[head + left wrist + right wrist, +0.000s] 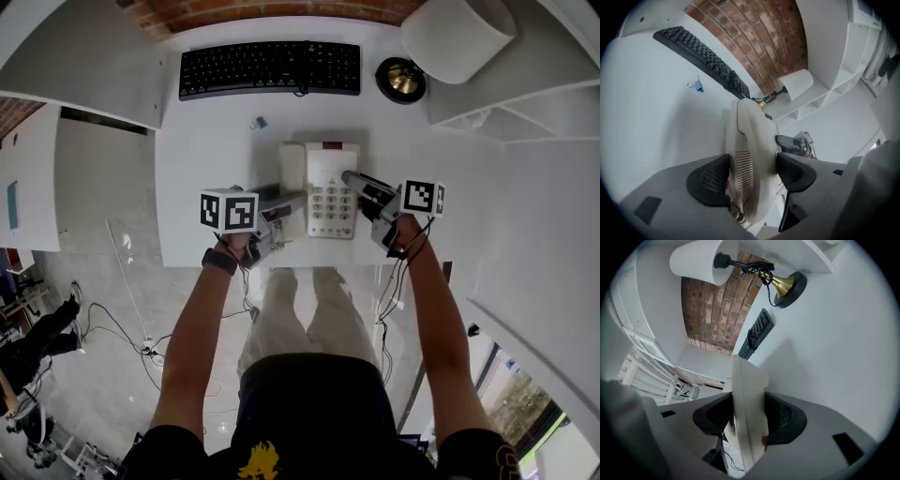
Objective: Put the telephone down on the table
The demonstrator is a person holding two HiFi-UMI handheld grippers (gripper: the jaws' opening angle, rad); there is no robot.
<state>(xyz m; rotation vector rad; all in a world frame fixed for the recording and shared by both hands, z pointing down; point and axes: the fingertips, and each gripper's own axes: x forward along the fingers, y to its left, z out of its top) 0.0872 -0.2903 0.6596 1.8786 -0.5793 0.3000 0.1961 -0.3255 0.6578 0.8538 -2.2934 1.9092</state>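
A cream push-button telephone (330,192) sits near the front of the white table (216,150), its handset (292,173) lying along its left side. My left gripper (292,202) comes in from the left and is shut on the handset (747,154), with both black pads against its sides. My right gripper (354,180) is shut on the right edge of the telephone base (747,399), which stands as a thin slab between its jaws. I cannot tell whether the telephone rests on the table or hangs just above it.
A black keyboard (270,67) lies at the table's far edge. A brass-footed lamp (401,80) with a white shade stands at the back right. A small binder clip (259,122) lies between keyboard and telephone. The table's front edge (281,265) is close behind the grippers.
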